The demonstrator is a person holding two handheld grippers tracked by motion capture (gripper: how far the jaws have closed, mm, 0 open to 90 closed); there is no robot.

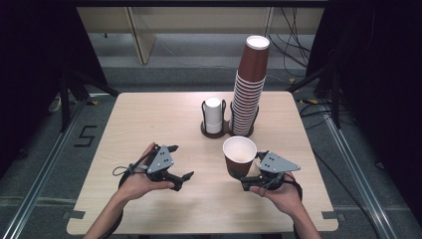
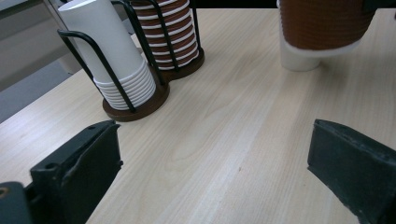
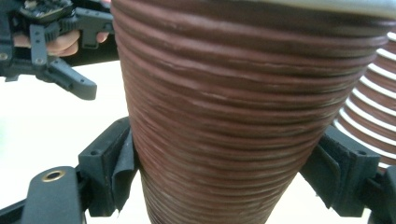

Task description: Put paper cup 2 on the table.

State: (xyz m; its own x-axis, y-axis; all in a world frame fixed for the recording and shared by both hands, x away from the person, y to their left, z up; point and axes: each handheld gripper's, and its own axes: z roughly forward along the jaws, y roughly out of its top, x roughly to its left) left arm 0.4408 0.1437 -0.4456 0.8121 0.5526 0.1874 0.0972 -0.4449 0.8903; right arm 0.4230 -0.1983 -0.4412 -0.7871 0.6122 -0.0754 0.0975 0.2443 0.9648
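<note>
Gripping brown cup [image 1: 239, 157], right hand-held gripper [image 1: 247, 180] level

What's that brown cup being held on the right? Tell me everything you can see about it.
The brown cup looks like paper, with a ribbed brown sleeve outside and a plain white inside and rim. It stands upright, mouth open and seemingly empty, near the front right of the table. In the left gripper view its white base rests on the wood. The right gripper clamps it, one black jaw pressing each side of the ribbed wall. It stands apart from the tall stack of brown cups behind it.
</note>
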